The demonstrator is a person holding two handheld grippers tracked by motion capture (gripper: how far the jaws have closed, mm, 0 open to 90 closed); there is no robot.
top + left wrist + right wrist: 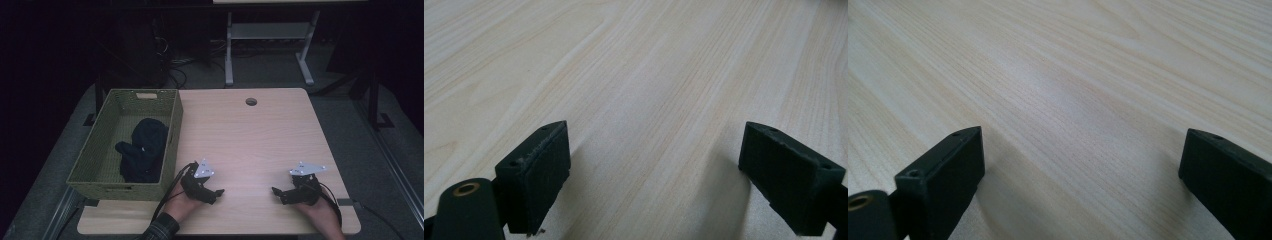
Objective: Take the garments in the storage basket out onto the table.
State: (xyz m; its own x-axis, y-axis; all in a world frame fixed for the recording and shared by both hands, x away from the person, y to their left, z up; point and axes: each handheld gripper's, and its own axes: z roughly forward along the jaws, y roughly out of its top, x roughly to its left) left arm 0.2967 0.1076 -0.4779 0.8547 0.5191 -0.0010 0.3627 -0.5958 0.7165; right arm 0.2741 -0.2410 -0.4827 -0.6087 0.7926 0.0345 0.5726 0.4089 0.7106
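Both grippers, left and right, are resting on the table, jaws gaping wide, gripping nothing. Dark cloth is lying in the basket at 10 o'clock, seemingly awaiting pickup.

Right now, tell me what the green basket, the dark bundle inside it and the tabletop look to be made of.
Green basket: looks woven, maybe paper cord or plastic weave; a fine, matte, regular mesh texture covers its walls.
Dark bundle: soft fabric, likely knit or fleece clothing; it slumps in rounded folds, with no shine.
Tabletop: pale wood or wood-look laminate; grain lines run evenly, with a smooth low sheen in both gripper views.
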